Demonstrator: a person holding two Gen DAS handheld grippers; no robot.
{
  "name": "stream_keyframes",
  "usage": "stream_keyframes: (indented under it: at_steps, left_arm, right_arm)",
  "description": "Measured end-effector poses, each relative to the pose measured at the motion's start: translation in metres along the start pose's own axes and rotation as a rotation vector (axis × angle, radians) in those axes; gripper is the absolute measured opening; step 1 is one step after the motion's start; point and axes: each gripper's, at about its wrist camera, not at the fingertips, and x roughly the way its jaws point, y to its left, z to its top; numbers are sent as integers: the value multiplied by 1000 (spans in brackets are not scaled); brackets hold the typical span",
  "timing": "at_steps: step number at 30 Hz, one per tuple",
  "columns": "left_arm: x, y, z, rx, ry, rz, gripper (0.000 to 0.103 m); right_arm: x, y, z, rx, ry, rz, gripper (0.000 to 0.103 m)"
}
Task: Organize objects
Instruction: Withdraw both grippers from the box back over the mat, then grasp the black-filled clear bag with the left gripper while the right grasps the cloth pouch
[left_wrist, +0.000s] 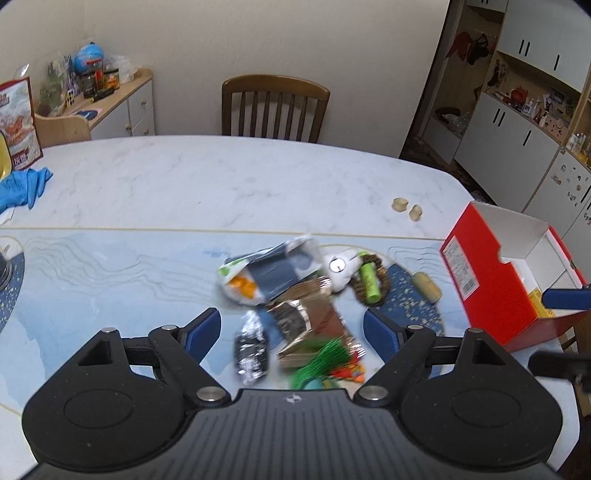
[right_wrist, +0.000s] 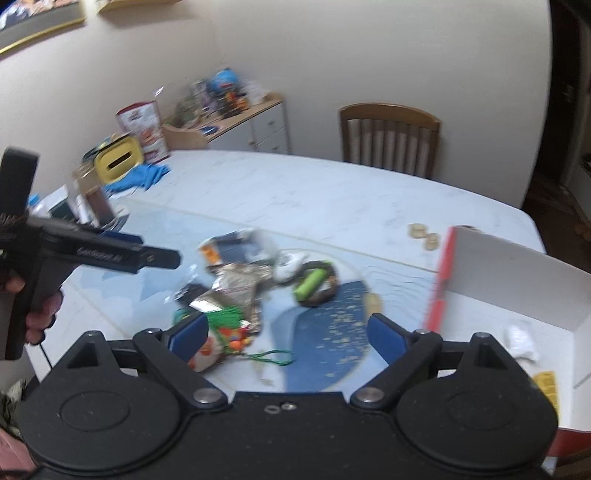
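Note:
A loose pile lies on the blue-patterned mat (left_wrist: 92, 280): an orange-and-white snack packet (left_wrist: 243, 284), a brown foil wrapper (left_wrist: 310, 314), a crumpled silver wrapper (left_wrist: 251, 350), a green tassel (left_wrist: 325, 358), a green tube (left_wrist: 369, 282) resting on a brown ring, and a beige cork-like piece (left_wrist: 426, 286). My left gripper (left_wrist: 291, 323) hovers open over the pile's near side, with nothing pressed between its pads. My right gripper (right_wrist: 288, 326) is open just right of the tassel (right_wrist: 225, 321), above the mat. An open red box (left_wrist: 491, 284) with a white inside stands to the right.
Two small beige pieces (left_wrist: 406, 208) lie on the marble table (left_wrist: 221, 177) beyond the pile. Blue gloves (left_wrist: 22, 188) and a yellow container (right_wrist: 118, 158) sit at the far left. A wooden chair (left_wrist: 275, 107) stands behind the table, and a cluttered sideboard (left_wrist: 122, 99) is by the wall.

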Motion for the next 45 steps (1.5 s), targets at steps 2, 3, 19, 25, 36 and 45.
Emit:
stream_keyframes:
  at_steps: [2, 3, 19, 25, 36, 45]
  left_arm:
    - [3, 9, -3, -4, 0, -4, 101]
    - [4, 14, -4, -9, -1, -5, 103]
    - [56, 62, -26, -31, 53, -1, 103]
    - [71, 66, -25, -35, 58, 16, 103]
    - [98, 69, -28, -41, 65, 44, 103]
    - [109, 64, -30, -9, 75, 57, 102]
  right_arm:
    - [9, 13, -1, -21, 16, 9, 92]
    - [14, 19, -2, -30, 25, 12, 92]
    - [87, 82, -16, -109, 144, 11, 92]
    - [106, 92, -19, -109, 170, -5, 91]
    - [129, 105, -21, -131, 180, -15, 90]
    - [147, 105, -29, -109, 216, -43, 82]
